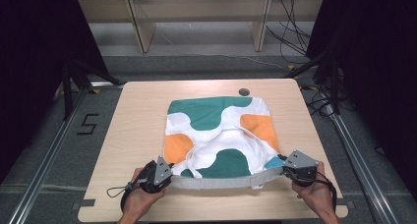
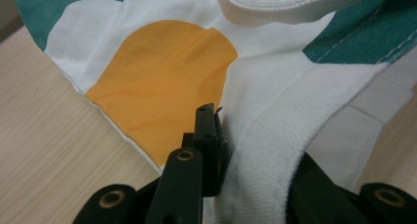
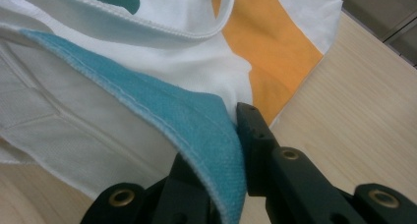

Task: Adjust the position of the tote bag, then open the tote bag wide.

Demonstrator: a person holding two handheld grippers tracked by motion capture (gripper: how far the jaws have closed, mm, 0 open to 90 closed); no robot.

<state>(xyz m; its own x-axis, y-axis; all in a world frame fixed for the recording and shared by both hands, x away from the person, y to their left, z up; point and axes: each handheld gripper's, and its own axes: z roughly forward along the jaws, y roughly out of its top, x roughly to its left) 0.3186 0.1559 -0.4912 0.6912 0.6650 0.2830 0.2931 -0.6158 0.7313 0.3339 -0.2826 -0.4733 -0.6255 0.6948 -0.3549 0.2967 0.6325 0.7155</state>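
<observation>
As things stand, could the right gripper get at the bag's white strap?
Probably not yet: the right gripper is shut on the tote bag corner. Otherwise the strap lies unobstructed nearby.

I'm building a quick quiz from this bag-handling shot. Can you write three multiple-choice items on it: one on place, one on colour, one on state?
1. Where does the left gripper hold the bag?
A. its near left corner
B. its far edge
C. a strap in the middle

2. Which colours does the bag bear besides white?
A. red and black
B. green and orange
C. purple and yellow

3. How do the right gripper jaws stand?
A. wide open above the table
B. shut on the bag's rim
C. shut on nothing

Answers: 1 A, the high view shows it at the near left corner of the opening. 2 B, green and orange patches show there. 3 B, the right gripper view shows the rim pinched between them.
</observation>
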